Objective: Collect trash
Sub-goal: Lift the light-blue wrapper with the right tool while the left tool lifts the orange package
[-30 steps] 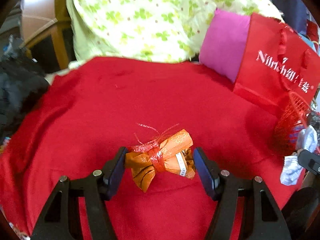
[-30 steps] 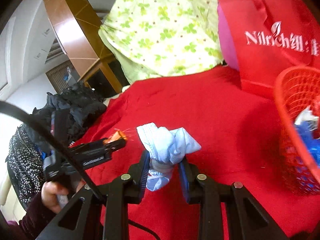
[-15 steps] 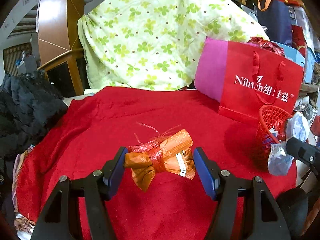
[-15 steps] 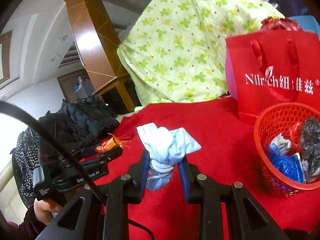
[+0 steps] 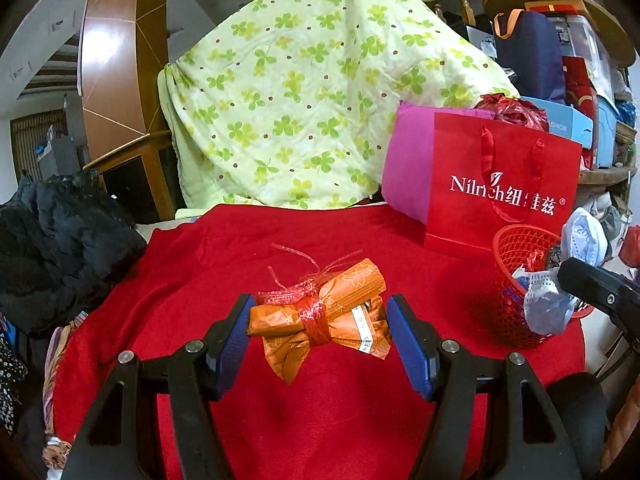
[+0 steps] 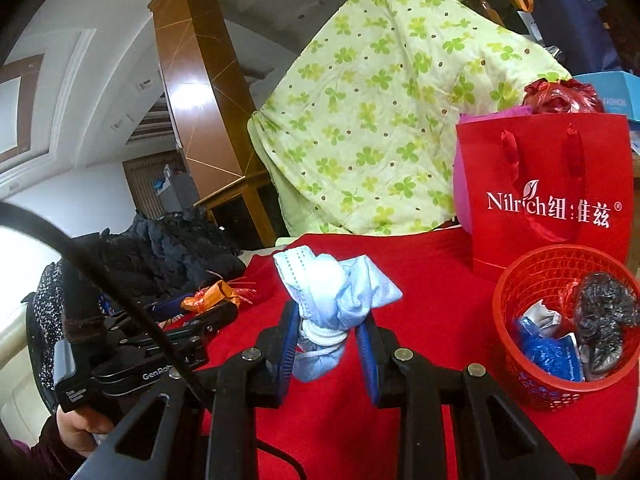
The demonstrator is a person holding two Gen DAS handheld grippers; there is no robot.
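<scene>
My left gripper [image 5: 320, 328] is shut on an orange wrapper bundle [image 5: 324, 312] tied with red ribbon, held above the red cloth [image 5: 240, 248]. It also shows in the right wrist view [image 6: 214, 296]. My right gripper [image 6: 328, 332] is shut on a knotted light blue face mask [image 6: 336, 292], held above the cloth left of the red mesh basket [image 6: 516, 292]. The basket holds several trash pieces. In the left wrist view the mask [image 5: 546, 304] hangs in front of the basket [image 5: 516, 248].
A red paper gift bag [image 5: 500, 184] stands behind the basket, with a pink cushion [image 5: 408, 168] and a green-patterned quilt [image 5: 304, 100] behind. Dark clothes [image 5: 60, 248] are piled at the left edge of the cloth.
Both grippers have risen and pulled back from the cloth with their loads. The basket and bag now sit lower and farther off in both views.
</scene>
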